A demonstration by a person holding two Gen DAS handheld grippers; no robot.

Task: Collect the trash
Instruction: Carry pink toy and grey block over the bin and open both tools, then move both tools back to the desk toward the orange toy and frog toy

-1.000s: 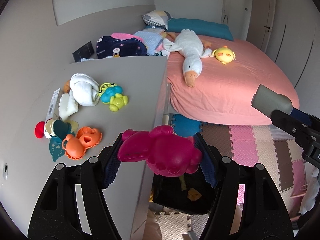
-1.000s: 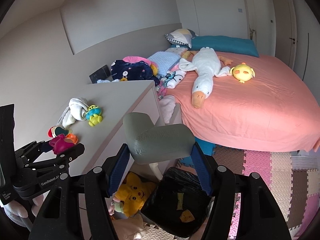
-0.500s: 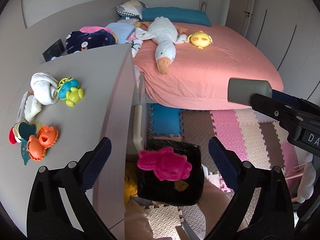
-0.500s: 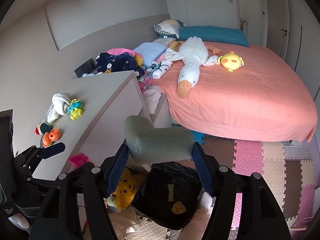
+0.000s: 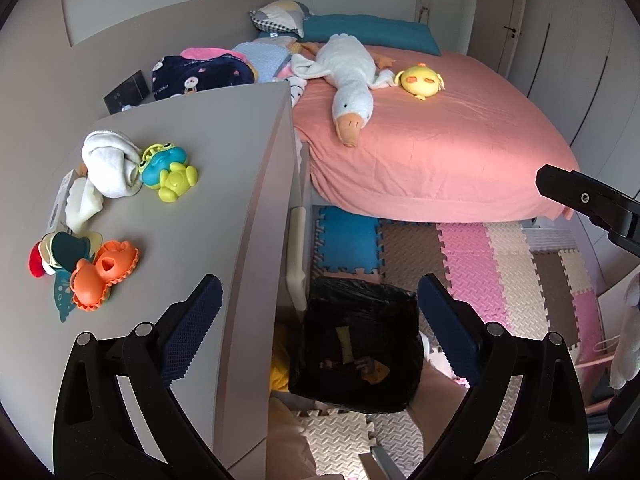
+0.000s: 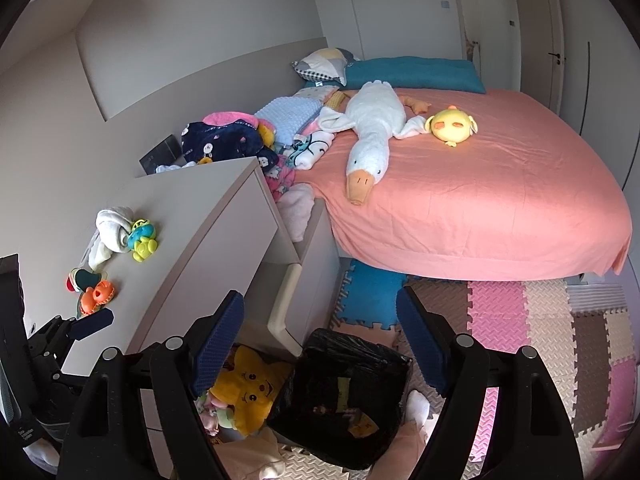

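A bin lined with a black bag (image 5: 356, 344) stands on the floor beside the grey cabinet (image 5: 224, 152); it also shows in the right wrist view (image 6: 344, 396), with scraps inside. My left gripper (image 5: 316, 320) is open and empty above the bin. My right gripper (image 6: 320, 340) is open and empty above the bin too. On the cabinet top lie an orange toy (image 5: 100, 276), a blue-green frog toy (image 5: 168, 168), a white rolled cloth (image 5: 108, 160) and small flat pieces (image 5: 56, 252).
A bed with a pink sheet (image 5: 432, 152) holds a white goose plush (image 5: 352, 80) and a yellow chick plush (image 5: 420, 80). Coloured foam mats (image 5: 480, 264) cover the floor. A yellow plush (image 6: 248, 388) lies beside the bin.
Both grippers opened. The pink toy left the left gripper and the grey piece left the right gripper; both dropped towards the bin and are out of sight now.
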